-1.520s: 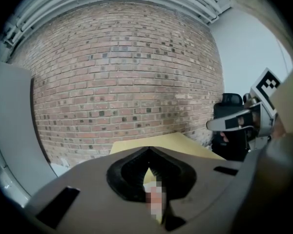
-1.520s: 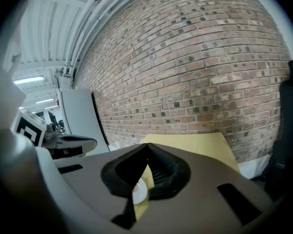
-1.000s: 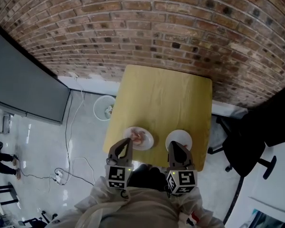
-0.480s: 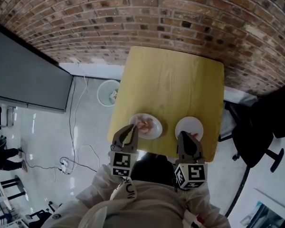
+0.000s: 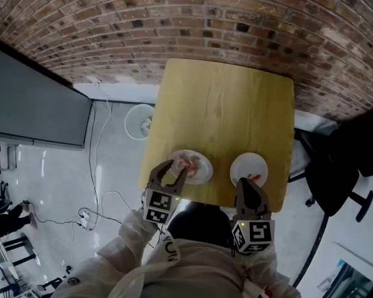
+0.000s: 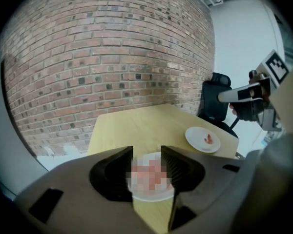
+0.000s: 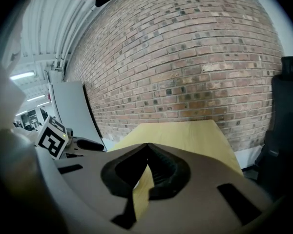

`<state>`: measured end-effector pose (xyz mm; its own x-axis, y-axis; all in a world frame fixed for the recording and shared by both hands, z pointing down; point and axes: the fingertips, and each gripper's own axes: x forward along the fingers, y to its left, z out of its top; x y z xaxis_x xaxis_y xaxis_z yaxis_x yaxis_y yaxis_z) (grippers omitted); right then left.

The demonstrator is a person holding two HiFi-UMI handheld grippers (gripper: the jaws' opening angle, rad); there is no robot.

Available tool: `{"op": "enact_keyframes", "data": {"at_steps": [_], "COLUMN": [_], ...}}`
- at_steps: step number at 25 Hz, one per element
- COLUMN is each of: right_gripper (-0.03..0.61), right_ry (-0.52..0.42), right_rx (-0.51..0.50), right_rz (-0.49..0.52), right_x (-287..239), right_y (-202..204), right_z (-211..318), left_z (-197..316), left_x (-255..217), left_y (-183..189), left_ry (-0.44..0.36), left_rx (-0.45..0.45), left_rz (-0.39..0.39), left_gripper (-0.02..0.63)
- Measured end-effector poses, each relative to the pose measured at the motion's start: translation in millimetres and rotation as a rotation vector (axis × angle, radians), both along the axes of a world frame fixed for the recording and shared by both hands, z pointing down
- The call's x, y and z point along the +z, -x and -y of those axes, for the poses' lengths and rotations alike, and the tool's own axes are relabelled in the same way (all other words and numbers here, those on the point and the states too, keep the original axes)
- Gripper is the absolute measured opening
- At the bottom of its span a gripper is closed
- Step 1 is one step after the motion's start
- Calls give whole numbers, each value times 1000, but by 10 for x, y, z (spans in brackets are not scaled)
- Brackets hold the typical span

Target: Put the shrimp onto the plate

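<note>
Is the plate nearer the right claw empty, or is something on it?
Not empty: the plate carries one small red piece, seemingly a shrimp.

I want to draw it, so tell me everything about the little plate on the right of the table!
The right plate is small, round and plain white. It lies flat on the yellow table near its front edge. One small pinkish-red shrimp lies on it, off centre. The right gripper, shut, hangs over its near rim; touching or not, I cannot tell.
</note>
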<state>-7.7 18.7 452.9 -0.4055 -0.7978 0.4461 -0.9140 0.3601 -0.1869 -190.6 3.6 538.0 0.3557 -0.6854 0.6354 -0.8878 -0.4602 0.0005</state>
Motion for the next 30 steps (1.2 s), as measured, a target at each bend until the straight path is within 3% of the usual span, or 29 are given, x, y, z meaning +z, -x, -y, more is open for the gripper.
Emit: {"op": "enact_keyframes", "data": {"at_steps": [11,18,24,30], "right_gripper": [23,23,23,23], "right_ry": [31,51,62,70], "right_rx": [23,34,41,55], "right_rz": [-2,0,0,-1], "right_x": [122,201,257,285], "right_y": [-27,-28,-28,-50], "right_z": [-34,-63,-84,-98], "left_z": [-4,32,101,82], "left_x": [356,522,650,801], "left_y": [30,45,34,-18], "left_ry": [85,59,47,94], "left_rx": [262,413,535,692], "left_rz": [167,320,403,473], "left_gripper": [228,229,229,229]}}
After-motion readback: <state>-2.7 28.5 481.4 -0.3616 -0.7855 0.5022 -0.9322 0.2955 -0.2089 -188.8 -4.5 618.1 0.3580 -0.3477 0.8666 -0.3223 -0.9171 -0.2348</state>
